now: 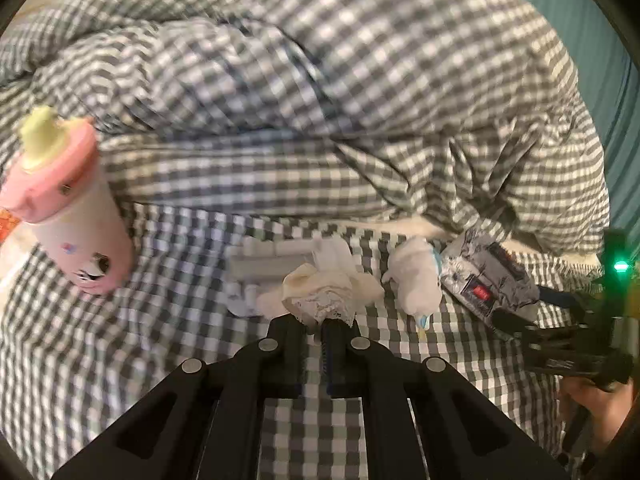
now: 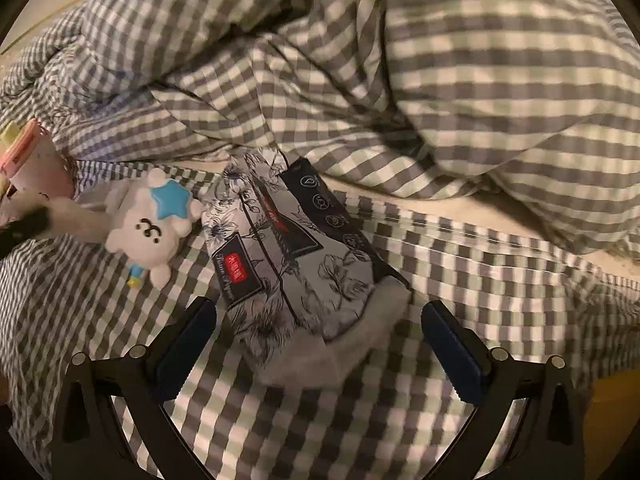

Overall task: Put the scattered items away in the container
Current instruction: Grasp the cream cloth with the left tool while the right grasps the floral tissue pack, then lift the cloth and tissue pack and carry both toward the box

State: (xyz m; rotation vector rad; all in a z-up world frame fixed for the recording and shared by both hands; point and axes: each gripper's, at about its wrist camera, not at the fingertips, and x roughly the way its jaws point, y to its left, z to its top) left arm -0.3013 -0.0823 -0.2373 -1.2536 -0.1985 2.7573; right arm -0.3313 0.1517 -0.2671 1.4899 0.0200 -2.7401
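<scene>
Nearest the right wrist camera, the right gripper is holding its fingers spread wide, straddling the near end of the floral tissue pack on the bed; the pack's long axis is running away and leftward. The left gripper is pinching a lacy white cloth. No container is showing.

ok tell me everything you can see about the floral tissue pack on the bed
The tissue pack is a soft plastic packet, grey-white with dark line-drawn flowers, a small red logo on a dark label and a navy panel of round icons. It lies flat and slanted on the checked bedsheet, white tissue spilling from its near end. The right gripper straddles that end, jaws wide apart, not touching it. A white plush toy sits just left of it.
</scene>
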